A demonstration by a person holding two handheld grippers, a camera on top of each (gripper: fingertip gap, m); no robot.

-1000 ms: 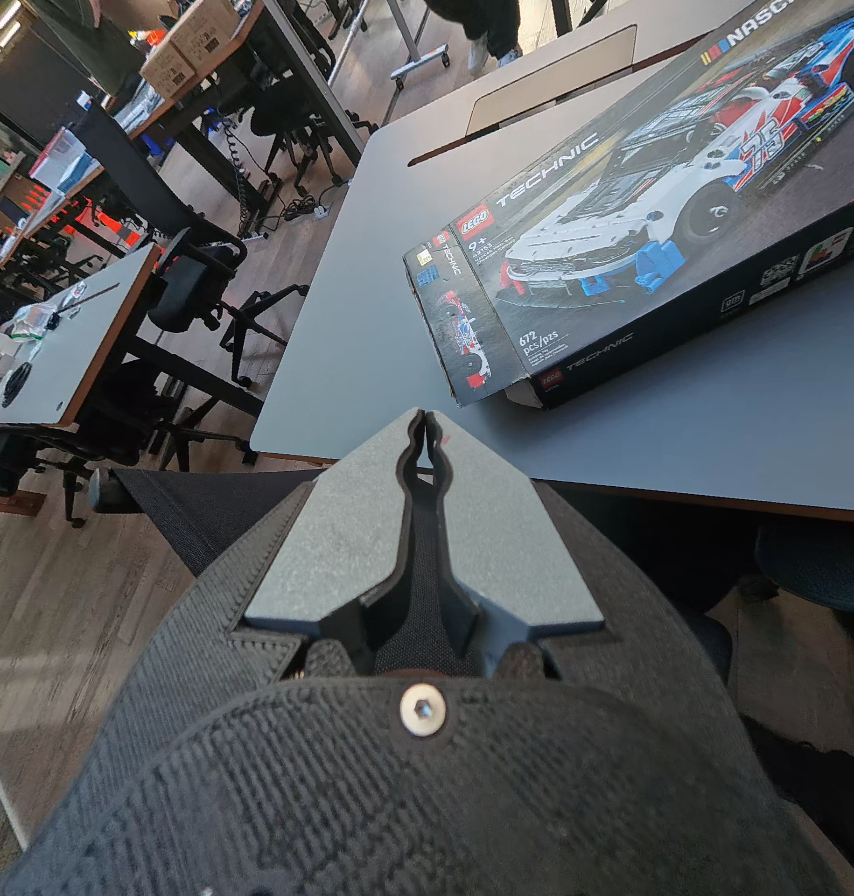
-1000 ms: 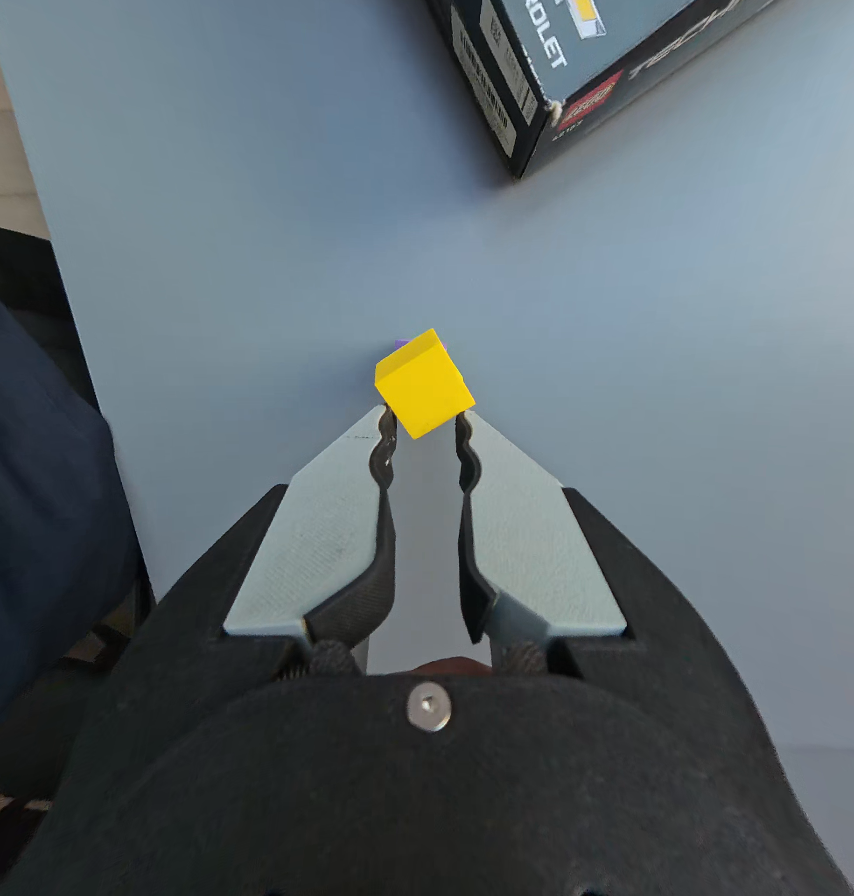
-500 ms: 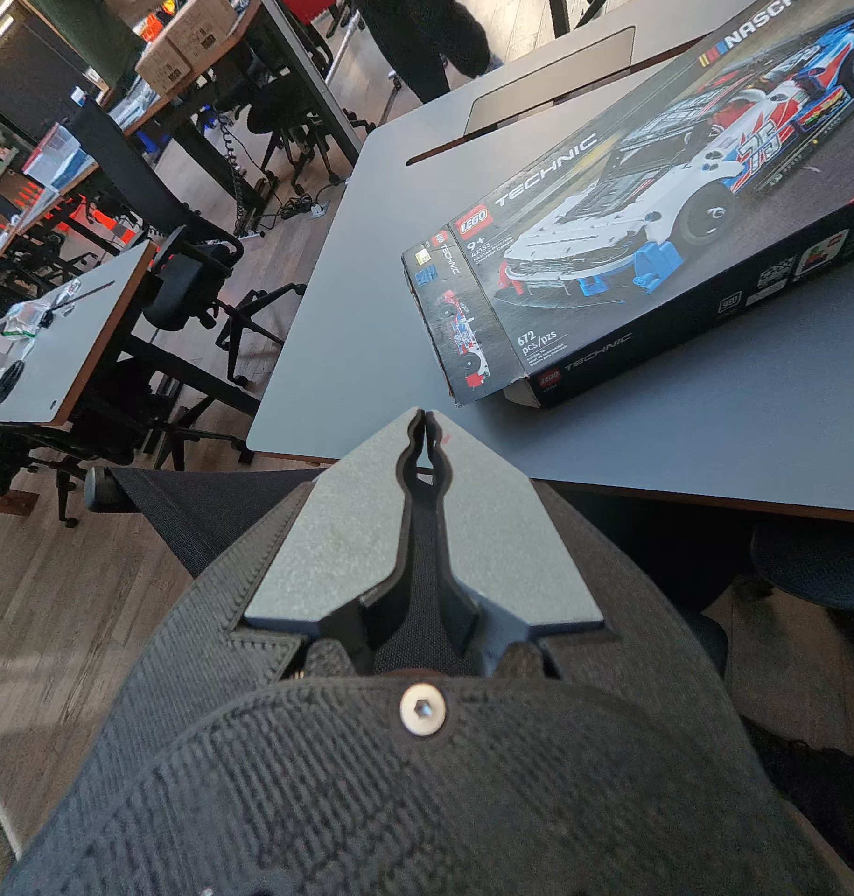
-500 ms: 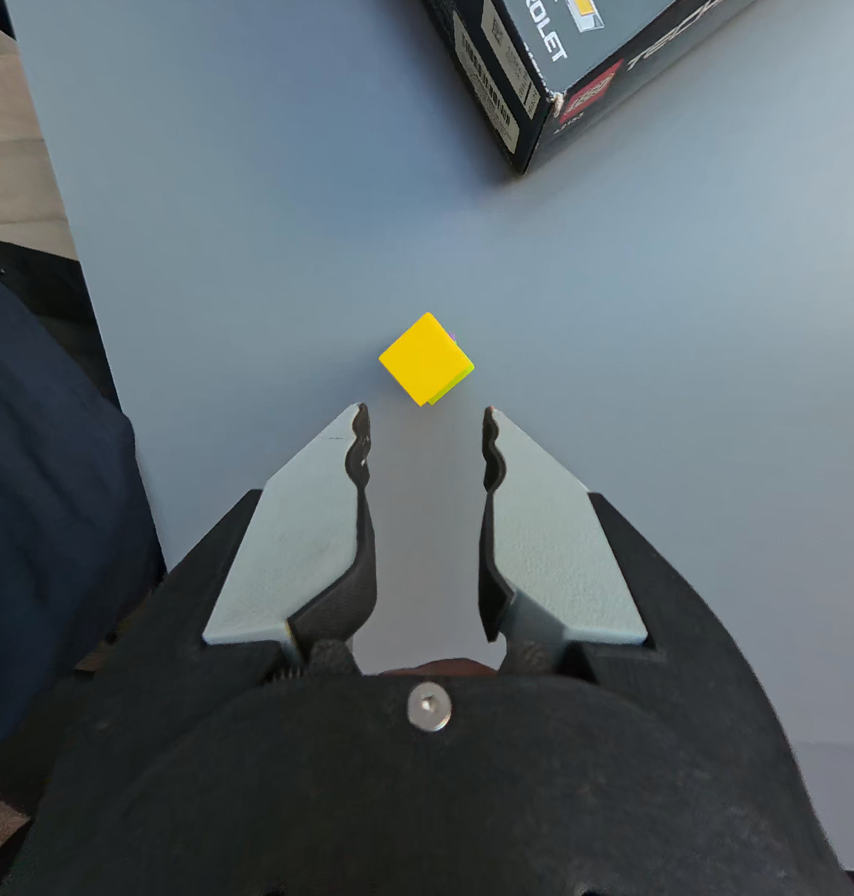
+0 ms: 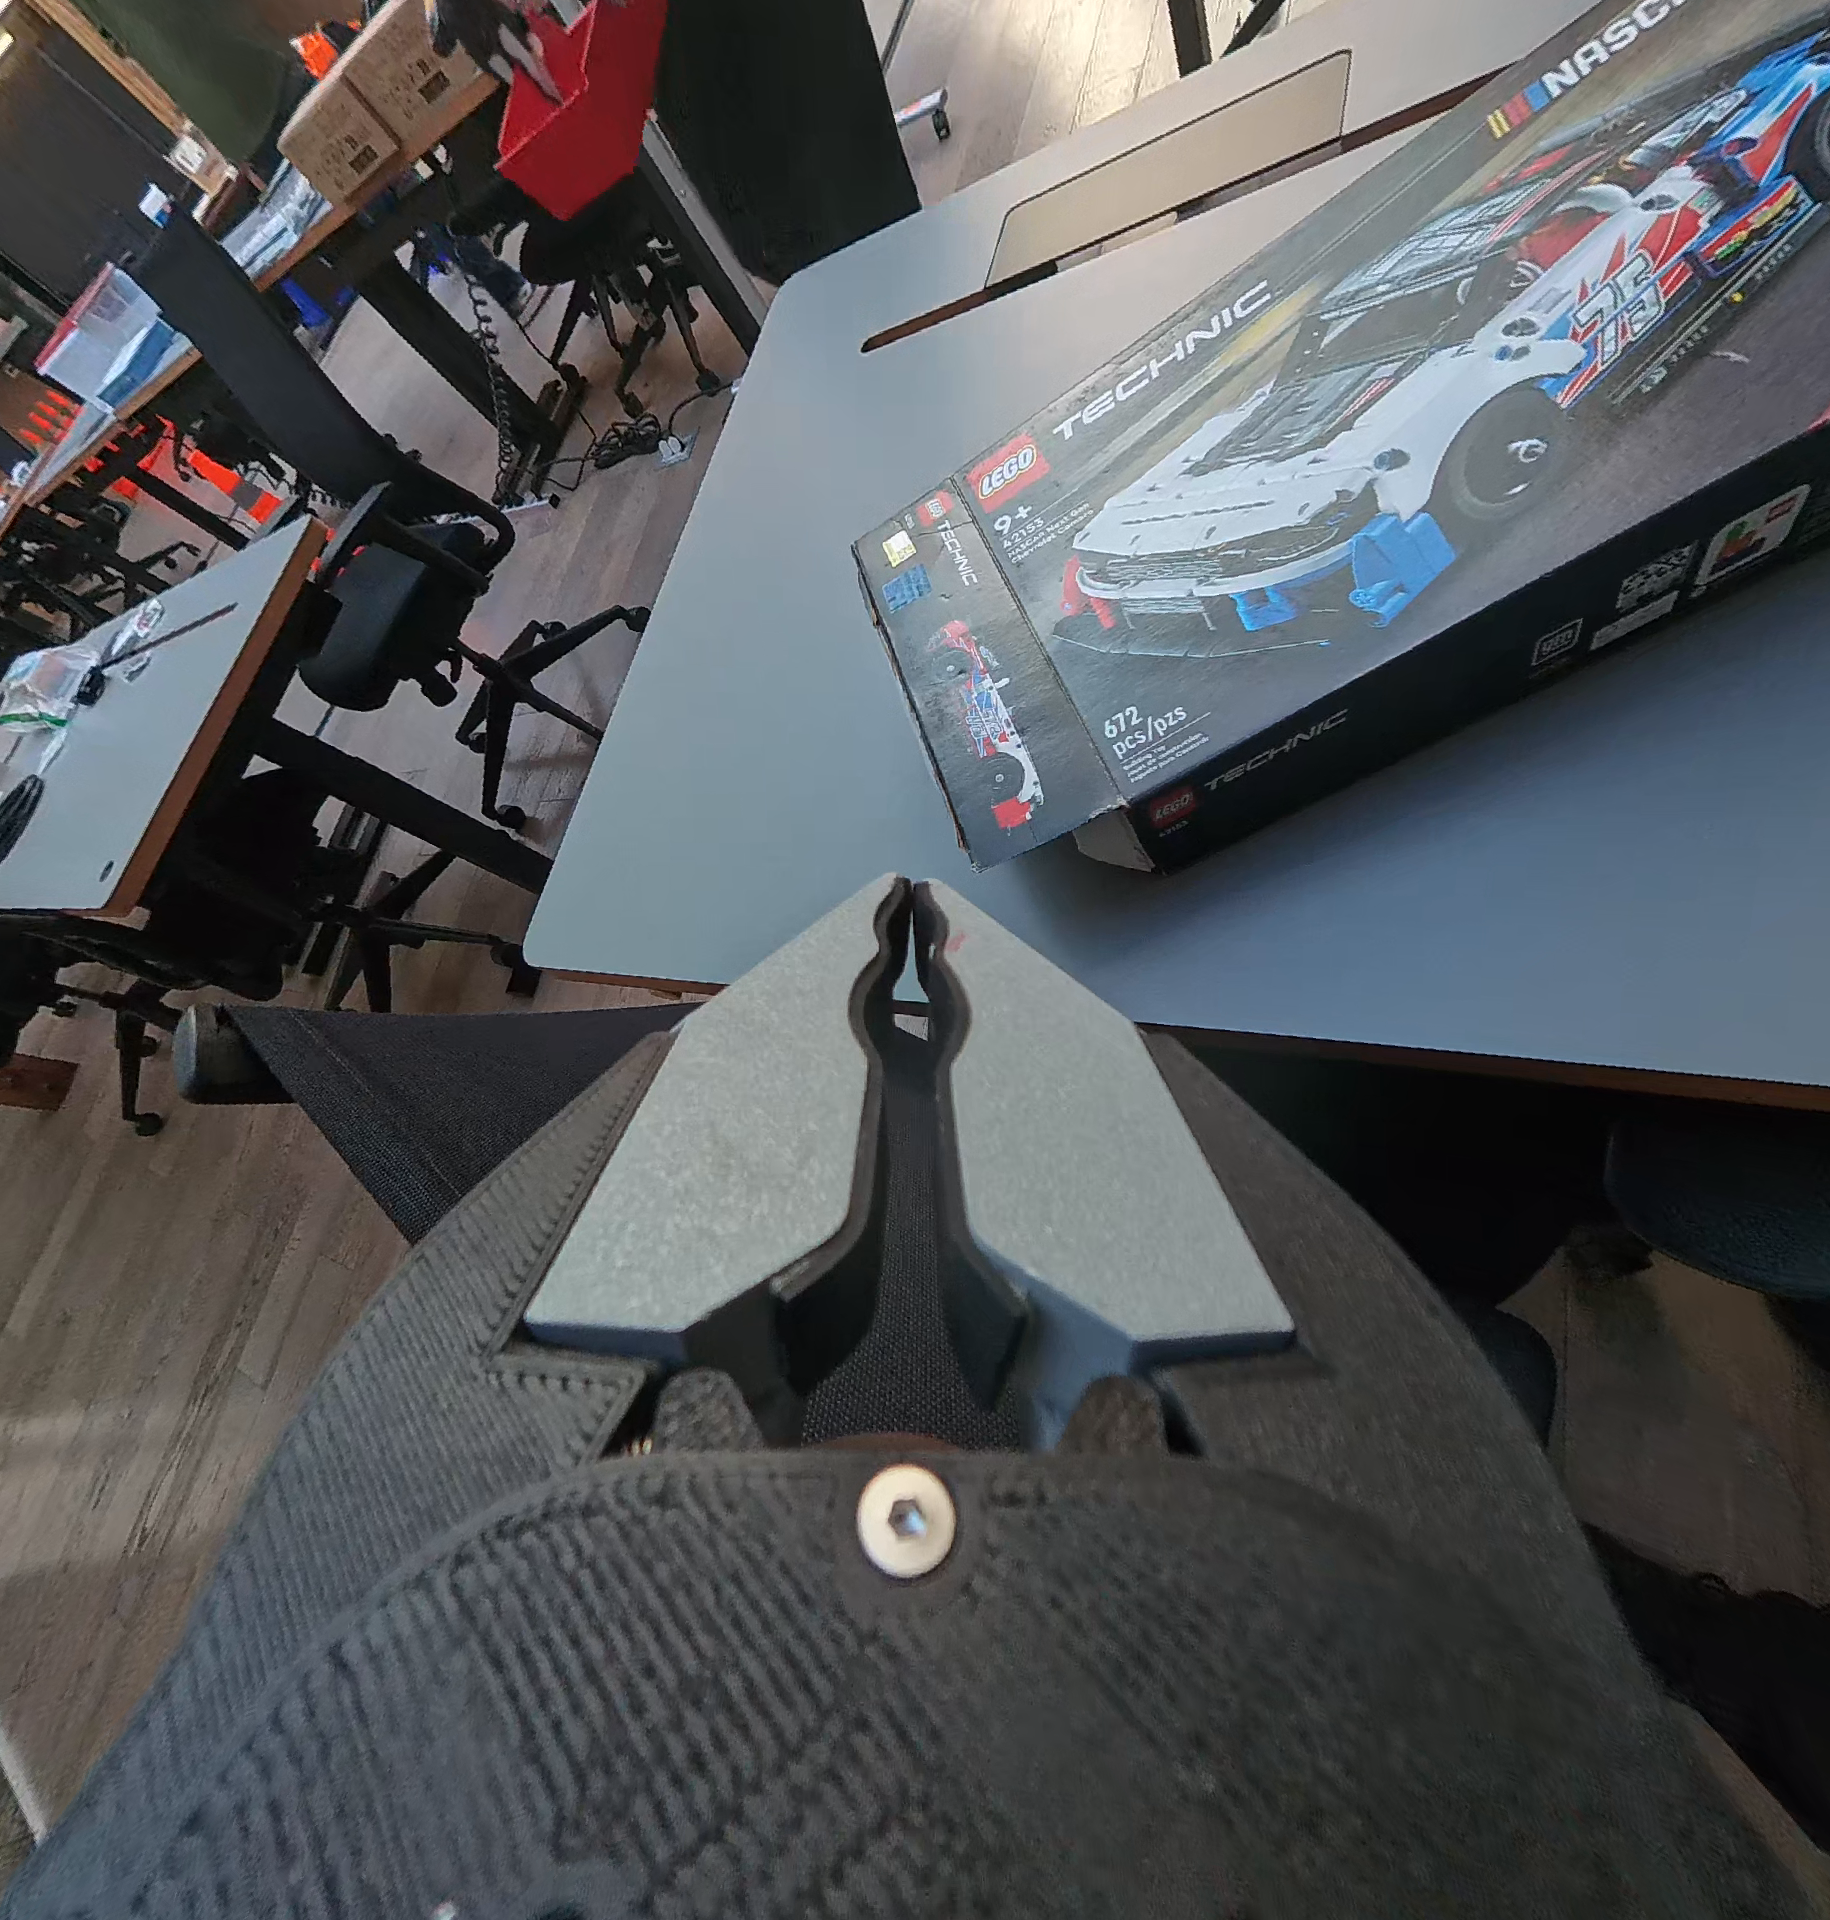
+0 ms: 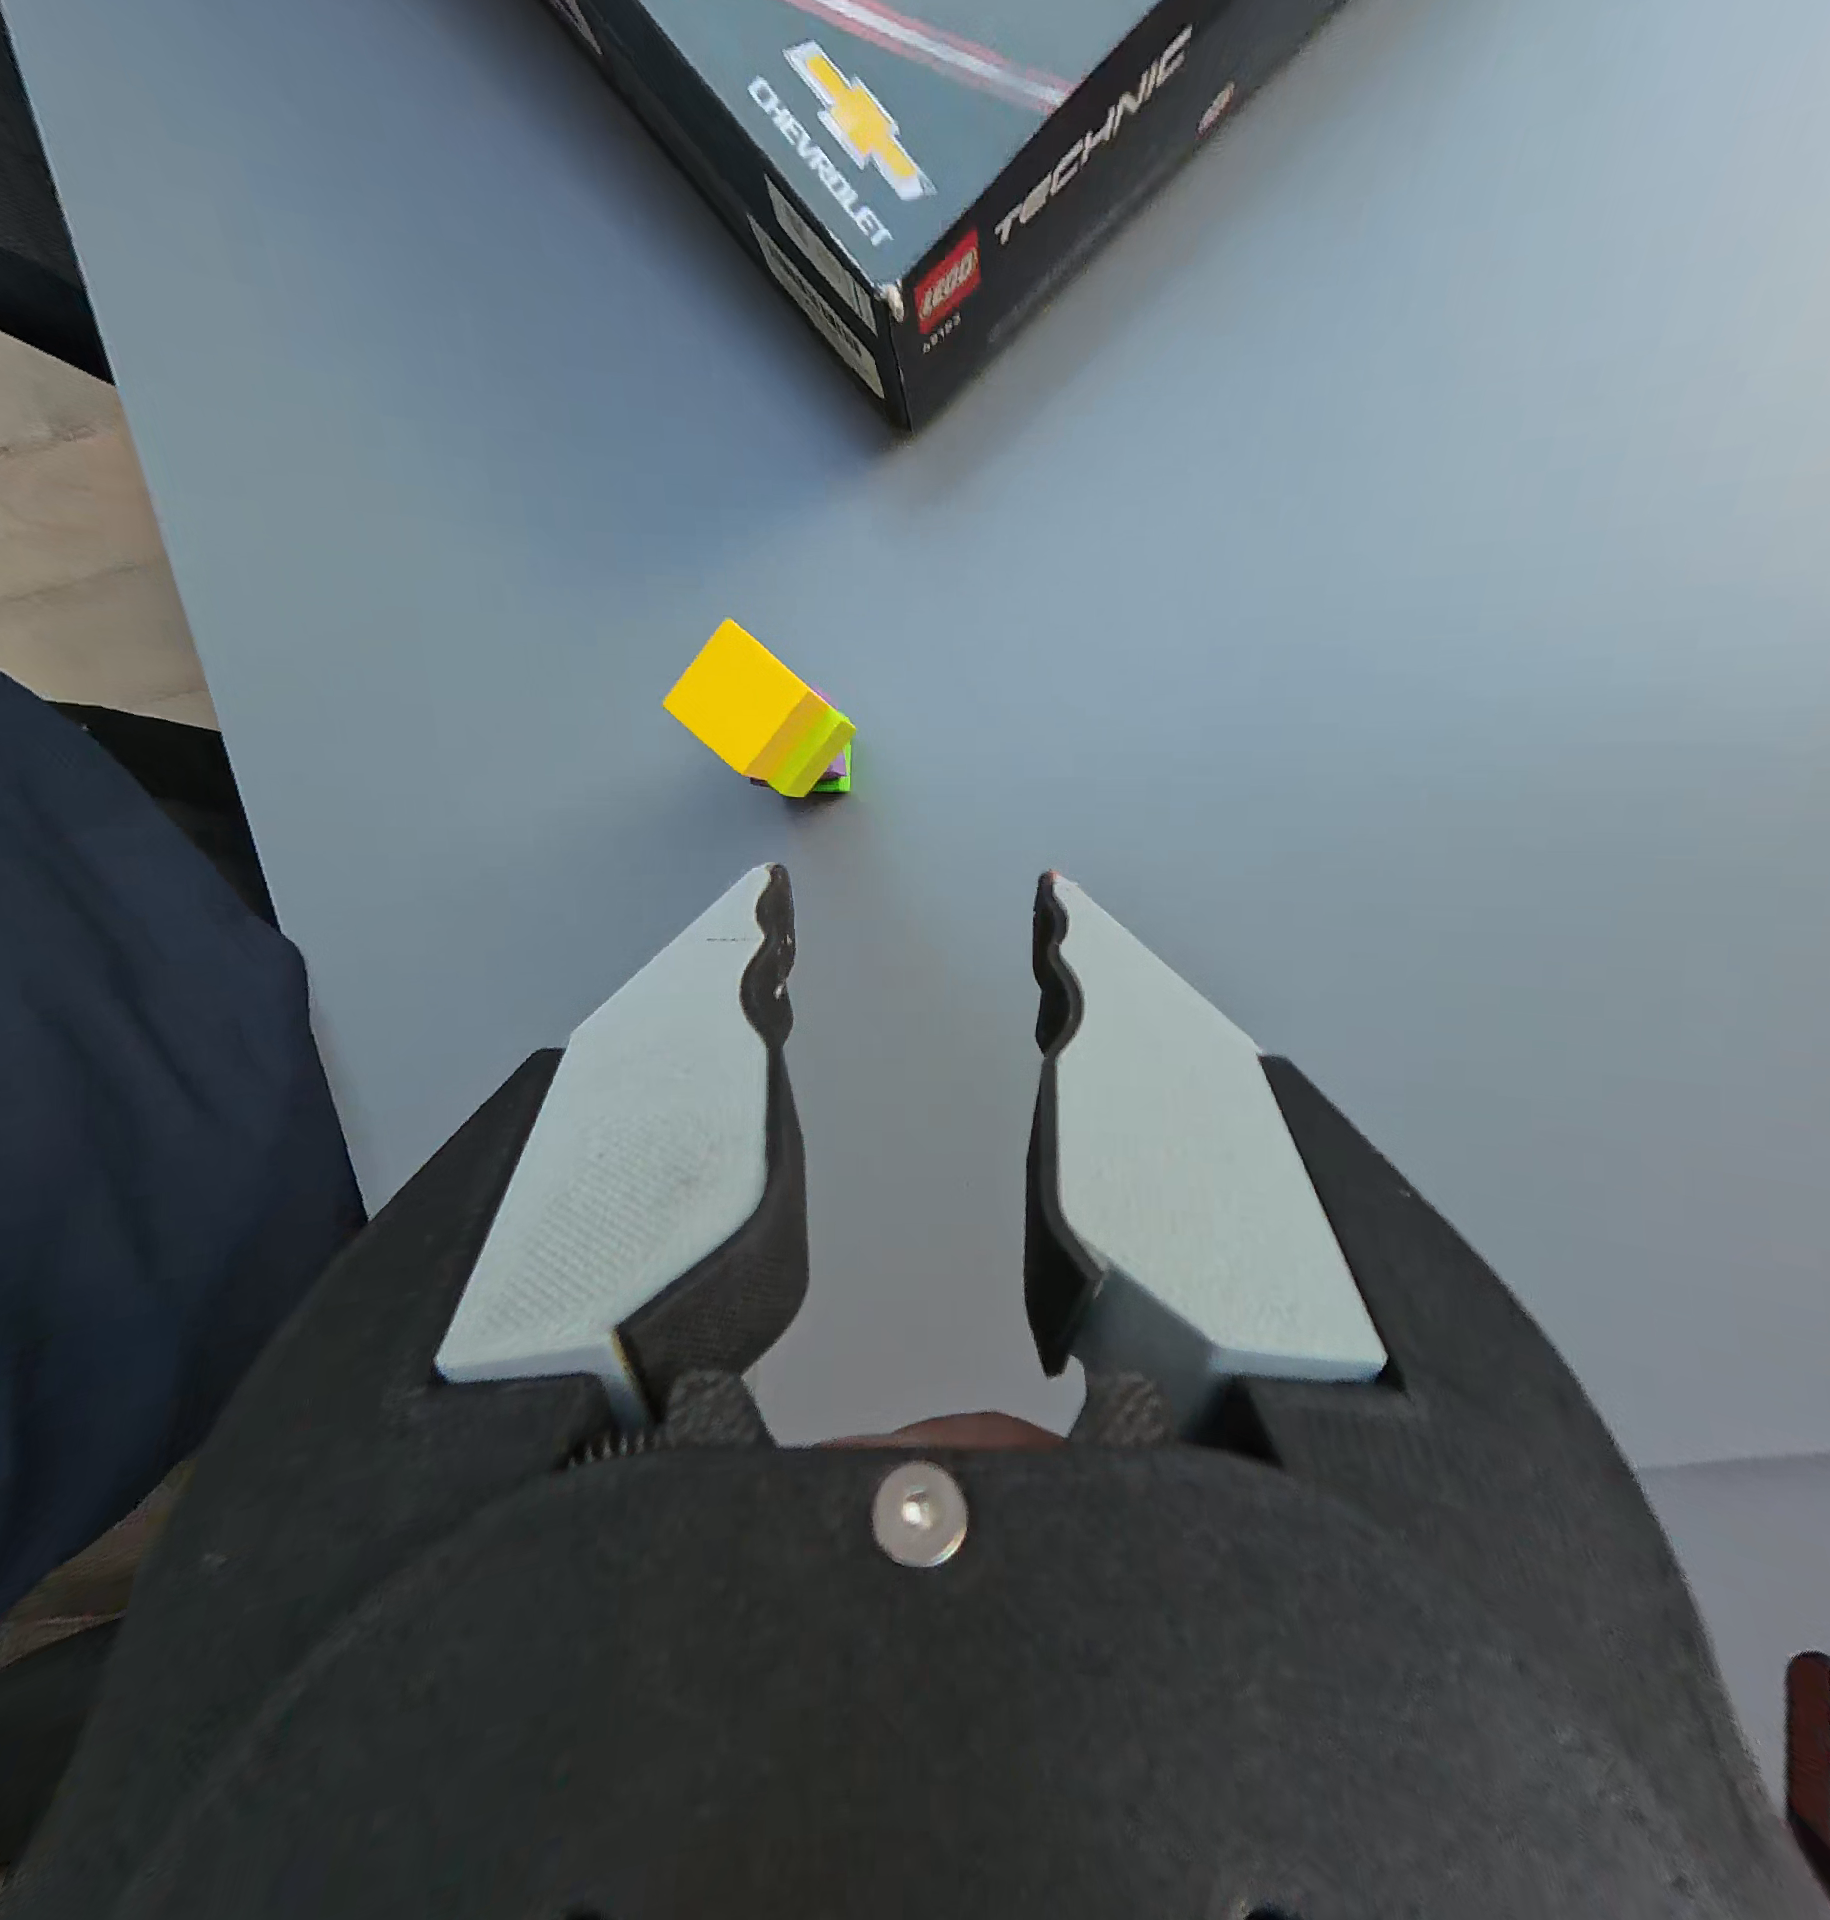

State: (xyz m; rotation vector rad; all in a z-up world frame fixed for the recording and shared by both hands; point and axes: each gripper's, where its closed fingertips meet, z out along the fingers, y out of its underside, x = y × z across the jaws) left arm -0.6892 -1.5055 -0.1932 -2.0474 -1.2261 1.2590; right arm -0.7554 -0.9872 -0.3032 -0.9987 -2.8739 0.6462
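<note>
Our right claw [image 6: 911, 883] is spread wide with nothing between its pads, hovering over the grey-blue bench [image 6: 1410, 727]. Just beyond its left fingertip, apart from it, stands a small stack of blocks [image 6: 760, 717]: a bright yellow cube on top, a lime-green slab under it, then a sliver of purple and a darker green at the base. The stack leans in our view and sits near the bench's left edge. Farther out lies the corner of a dark toy-car box [image 6: 890, 187], well apart from the blocks.

Our left claw [image 5: 911, 899] is pressed together on nothing, held off the near edge of the bench [image 5: 745, 644] above a black mesh chair back [image 5: 454, 1091]. The same box [image 5: 1389, 499], printed with a white, red and blue race car, lies flat with one end flap open. Beyond are wood flooring [image 5: 111, 1299], more desks [image 5: 132, 727], office chairs [image 5: 391, 623] and cardboard cartons [image 5: 371, 125].
</note>
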